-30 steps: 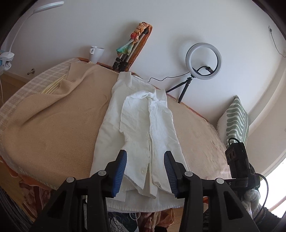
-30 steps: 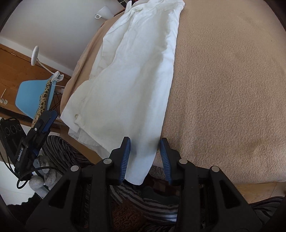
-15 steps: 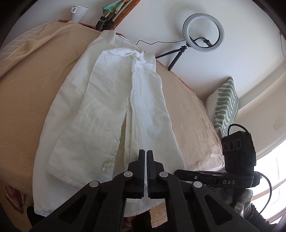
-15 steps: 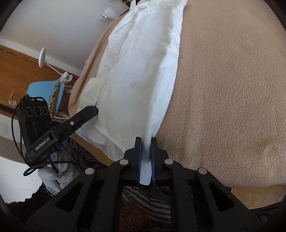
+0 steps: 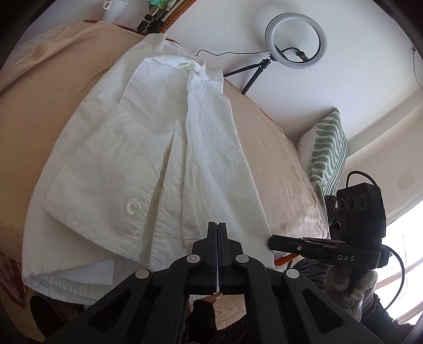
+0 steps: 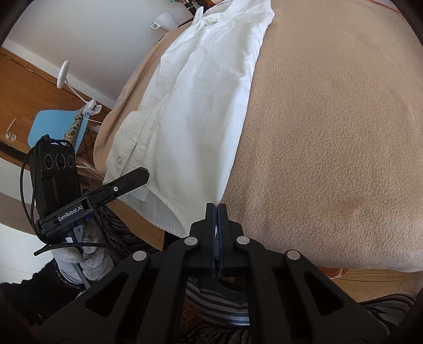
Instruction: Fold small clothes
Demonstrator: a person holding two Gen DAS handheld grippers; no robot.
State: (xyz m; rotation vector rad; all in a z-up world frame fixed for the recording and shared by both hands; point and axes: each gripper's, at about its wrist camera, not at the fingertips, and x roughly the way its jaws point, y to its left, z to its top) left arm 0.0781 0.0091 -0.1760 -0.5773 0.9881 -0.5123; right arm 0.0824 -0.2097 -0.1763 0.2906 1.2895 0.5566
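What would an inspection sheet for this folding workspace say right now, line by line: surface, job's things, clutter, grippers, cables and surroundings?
Surface: beige blanket covers it; faint stain near the front edge.
Job's things: white shirt, sides folded inward, hem overhanging the near edge.
Clutter: white mug and a tripod bundle at the far end.
Grippers: left gripper shut on the shirt's hem; right gripper shut on the hem's right corner.
Cables: black cable from the ring light; another on the right gripper's camera box.
Surroundings: white wall, green patterned cushion, blue chair, white lamp.
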